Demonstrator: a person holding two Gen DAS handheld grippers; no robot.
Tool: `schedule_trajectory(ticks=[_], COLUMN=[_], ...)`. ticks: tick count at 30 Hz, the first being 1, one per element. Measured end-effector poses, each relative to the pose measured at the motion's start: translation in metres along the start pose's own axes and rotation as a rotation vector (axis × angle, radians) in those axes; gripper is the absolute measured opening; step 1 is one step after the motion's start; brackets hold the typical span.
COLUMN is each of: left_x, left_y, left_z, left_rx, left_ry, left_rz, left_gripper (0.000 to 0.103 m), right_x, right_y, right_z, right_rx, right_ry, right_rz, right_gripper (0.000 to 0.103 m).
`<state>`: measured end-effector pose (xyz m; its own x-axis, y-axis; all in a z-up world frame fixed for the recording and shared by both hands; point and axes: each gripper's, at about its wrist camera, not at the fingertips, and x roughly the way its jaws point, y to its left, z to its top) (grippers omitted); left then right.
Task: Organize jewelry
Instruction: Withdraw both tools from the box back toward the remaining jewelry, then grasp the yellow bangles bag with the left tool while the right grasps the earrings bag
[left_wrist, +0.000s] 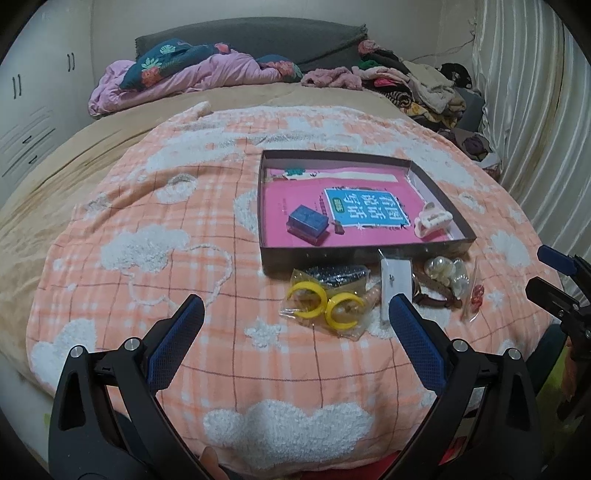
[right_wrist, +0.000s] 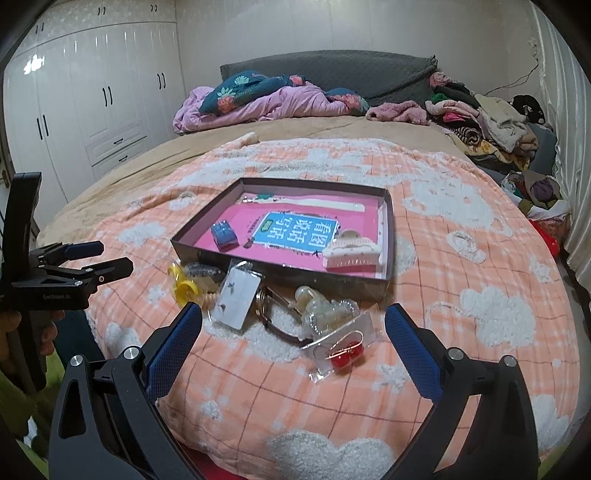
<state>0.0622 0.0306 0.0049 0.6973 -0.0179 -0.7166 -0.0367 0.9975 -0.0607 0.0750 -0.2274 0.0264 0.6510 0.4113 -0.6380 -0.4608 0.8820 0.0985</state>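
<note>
A shallow dark box (left_wrist: 354, 253) (right_wrist: 280, 275) with a pink lining lies on the peach blanket. It holds a small blue box (left_wrist: 307, 222) (right_wrist: 224, 234) and a cream hair claw (left_wrist: 432, 219) (right_wrist: 351, 253). In front of it lie bagged yellow hoop earrings (left_wrist: 325, 304) (right_wrist: 183, 286), a white earring card (left_wrist: 396, 286) (right_wrist: 236, 297), a brown strap (left_wrist: 436, 297) (right_wrist: 277, 326), pearly clips (left_wrist: 448, 275) (right_wrist: 325, 312) and bagged red earrings (left_wrist: 474, 295) (right_wrist: 345, 354). My left gripper (left_wrist: 297, 314) (right_wrist: 101, 258) is open before the yellow hoops. My right gripper (right_wrist: 293, 325) (left_wrist: 543, 269) is open before the strap and red earrings.
The peach cloud-pattern blanket (left_wrist: 184, 258) covers the near part of a tan bed (right_wrist: 155, 158). Pink bedding (right_wrist: 258, 103) and piled clothes (right_wrist: 487, 125) lie at the far end. White wardrobes (right_wrist: 92, 110) stand left, a curtain (left_wrist: 535, 92) right.
</note>
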Motion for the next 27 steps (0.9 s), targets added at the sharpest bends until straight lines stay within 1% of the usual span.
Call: schedule_trajectory(ticks=[8,15,21,27], left_x=[0.021,0.045,0.064,0.080], left_y=[0.000,0.005,0.002,-0.003], left_z=[-0.016,-0.027,-0.025,-0.021], left_rx=[0.017,0.016,0.019,0.021], left_ry=[0.067,0.114,0.118,0.141], left_rz=[-0.002,0.002,-0.035,-0.062], left_gripper=[0.094,0.094,0.094,0.094], right_x=[0.010,0.023,0.045,0.063], right_y=[-0.002,-0.012,-0.031,-0.045], right_z=[-0.010,-0.018,-0.031,-0.040], right_rx=[-0.005,0.014,0.033,0.070], right_ry=[0.042,0.078,0.126,0.151], right_rz=[-0.003,-0.018,-0.079,-0.060], right_gripper=[0.099,0.099,0.099,0.099])
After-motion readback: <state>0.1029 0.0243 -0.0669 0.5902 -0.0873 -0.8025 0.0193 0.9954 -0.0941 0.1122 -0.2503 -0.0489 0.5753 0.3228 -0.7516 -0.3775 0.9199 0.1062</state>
